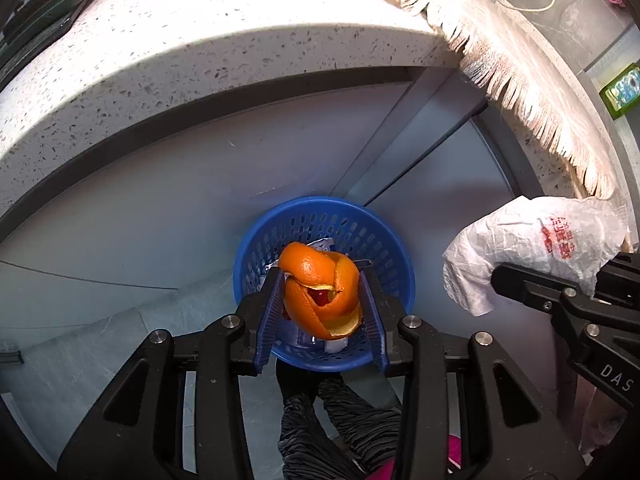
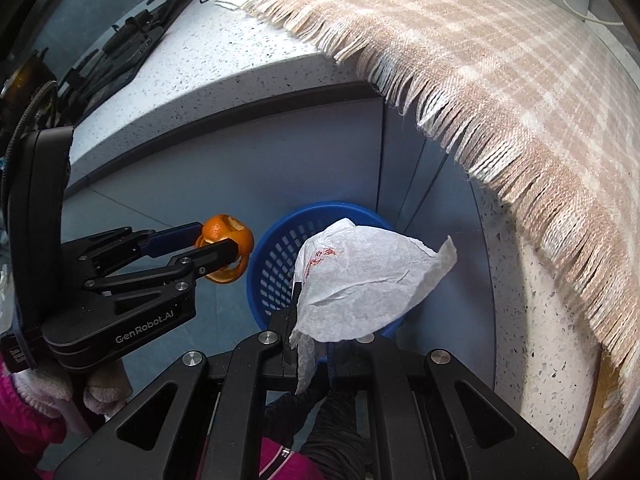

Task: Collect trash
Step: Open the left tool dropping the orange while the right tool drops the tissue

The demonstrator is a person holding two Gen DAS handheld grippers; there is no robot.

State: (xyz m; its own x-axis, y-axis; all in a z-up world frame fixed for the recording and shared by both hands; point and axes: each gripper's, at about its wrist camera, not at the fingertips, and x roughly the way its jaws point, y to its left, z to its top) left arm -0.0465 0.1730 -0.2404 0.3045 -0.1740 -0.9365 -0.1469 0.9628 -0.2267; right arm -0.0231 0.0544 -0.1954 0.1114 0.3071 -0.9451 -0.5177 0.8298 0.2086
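The left gripper (image 1: pixel 322 300) holds a curled orange peel (image 1: pixel 320 294) between its two blue pads, which stand partly apart and press on the peel from both sides. The peel hangs directly above a round blue basket (image 1: pixel 256 240) with slotted walls. The basket stands on the floor, against a grey cabinet front (image 1: pixel 180 216). Some pale scraps lie at the bottom of the basket, but I cannot tell what they are.

The right gripper (image 2: pixel 308 320) has its fingers closed tightly on a crumpled white paper (image 2: pixel 360 276) with red printing. The paper sticks up from the fingers and hangs above the basket's rim, covering part of the basket in the right wrist view. In the left wrist view the paper is to the right of the basket.

Above the cabinet there is a speckled white counter (image 1: pixel 192 40). A beige checked cloth (image 2: pixel 480 60) with a fringe lies on the counter and hangs over its edge. A person's dark trouser legs (image 1: pixel 340 420) show below the left gripper.
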